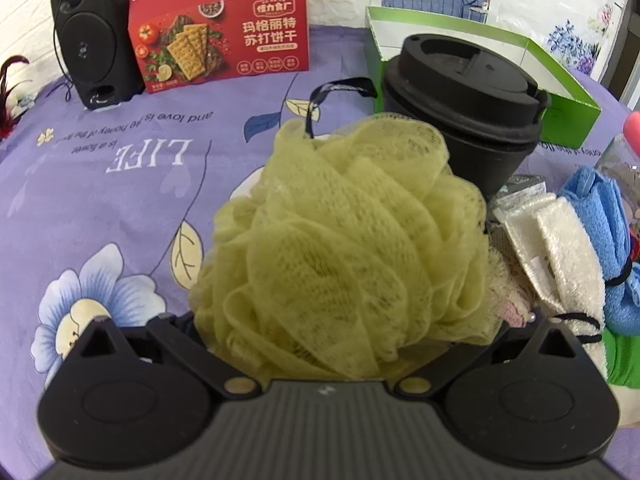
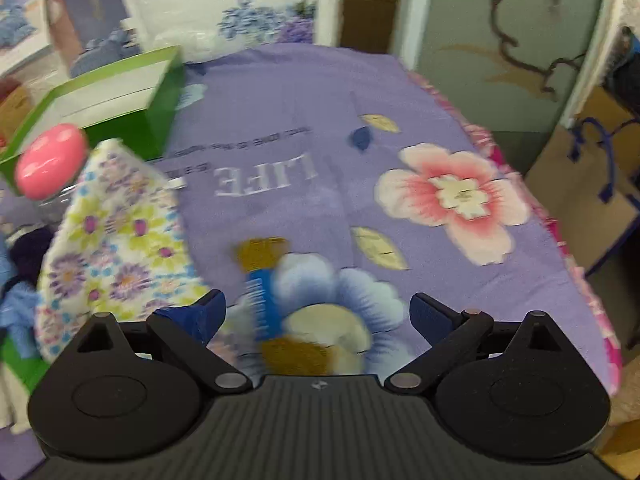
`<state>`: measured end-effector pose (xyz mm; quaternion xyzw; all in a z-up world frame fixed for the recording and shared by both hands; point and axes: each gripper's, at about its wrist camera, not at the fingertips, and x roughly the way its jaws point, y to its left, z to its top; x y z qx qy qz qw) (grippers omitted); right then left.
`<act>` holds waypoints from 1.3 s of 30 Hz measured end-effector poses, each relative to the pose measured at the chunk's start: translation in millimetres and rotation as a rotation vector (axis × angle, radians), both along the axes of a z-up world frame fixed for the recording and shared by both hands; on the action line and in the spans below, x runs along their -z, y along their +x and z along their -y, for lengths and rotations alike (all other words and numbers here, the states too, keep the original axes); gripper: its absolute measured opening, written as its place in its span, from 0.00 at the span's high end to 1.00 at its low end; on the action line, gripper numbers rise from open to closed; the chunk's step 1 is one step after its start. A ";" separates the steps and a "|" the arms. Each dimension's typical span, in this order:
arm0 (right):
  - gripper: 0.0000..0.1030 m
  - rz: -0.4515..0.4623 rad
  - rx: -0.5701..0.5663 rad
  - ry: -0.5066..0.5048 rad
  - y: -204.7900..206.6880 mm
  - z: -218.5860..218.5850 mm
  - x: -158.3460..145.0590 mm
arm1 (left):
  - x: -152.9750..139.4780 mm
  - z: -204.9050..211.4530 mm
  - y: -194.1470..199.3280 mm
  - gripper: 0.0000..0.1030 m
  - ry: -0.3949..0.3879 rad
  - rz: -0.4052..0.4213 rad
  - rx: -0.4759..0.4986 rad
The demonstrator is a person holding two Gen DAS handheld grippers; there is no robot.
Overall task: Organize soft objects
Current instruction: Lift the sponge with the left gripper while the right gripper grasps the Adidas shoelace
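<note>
A yellow-green mesh bath loofah [image 1: 344,240] with a dark hanging loop fills the space between the fingers of my left gripper [image 1: 344,320]. Its jaws are spread wide and the mesh hides the fingertips. Just right of it lies a pile of soft items: a white fluffy cloth [image 1: 560,248], a blue towel [image 1: 604,216] and a small pink piece [image 1: 516,312]. My right gripper [image 2: 320,312] is open over the purple flowered bedsheet [image 2: 304,112], nothing held. A floral-print cloth [image 2: 116,240] lies by its left finger. The right wrist view is motion-blurred.
A black lidded cup [image 1: 464,92] stands right behind the loofah, before an open green box [image 1: 560,80]. A red cracker box [image 1: 220,28] and a black speaker [image 1: 92,36] stand at the back. A blue-and-gold tube [image 2: 260,300] and a pink-capped clear bottle [image 2: 52,160] are near the right gripper.
</note>
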<state>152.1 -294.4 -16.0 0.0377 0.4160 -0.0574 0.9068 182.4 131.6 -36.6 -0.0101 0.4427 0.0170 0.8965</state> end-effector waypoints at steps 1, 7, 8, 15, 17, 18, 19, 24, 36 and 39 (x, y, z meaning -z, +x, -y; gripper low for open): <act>0.17 -0.013 -0.006 0.008 5.9 -1.6 5.3 | 0.0 0.4 -0.2 0.00 0.002 -0.001 -0.001; 0.17 -0.094 0.032 -0.020 34.5 8.9 38.6 | 0.8 -1.1 1.0 0.00 -0.005 -0.009 -0.004; 0.14 -0.091 0.014 -0.019 35.5 10.6 42.3 | 1.3 -1.4 1.7 0.00 -0.009 -0.012 -0.005; 0.14 0.050 -0.064 -0.076 25.5 7.6 51.9 | 4.9 -2.9 5.0 0.00 -0.029 -0.021 0.006; 0.13 0.042 -0.042 -0.041 28.3 12.7 51.0 | 4.9 -3.2 5.2 0.00 -0.028 -0.019 0.014; 0.13 0.037 -0.048 -0.042 29.0 13.0 50.0 | 5.1 -3.1 5.5 0.00 -0.025 -0.018 0.017; 0.13 0.038 -0.054 -0.041 29.5 13.9 50.5 | 5.0 -3.2 6.0 0.00 -0.023 -0.018 0.020; 0.18 0.066 -0.100 -0.059 26.9 13.0 50.5 | 1.8 -4.7 5.5 0.05 -0.036 -0.009 0.021; 0.94 0.181 -0.186 -0.034 -16.9 8.7 27.4 | -38.1 -33.0 -31.5 0.38 -0.122 0.091 -0.039; 0.94 0.227 -0.196 -0.050 -31.8 3.3 15.3 | -50.2 -45.1 -41.2 0.38 -0.147 0.113 -0.069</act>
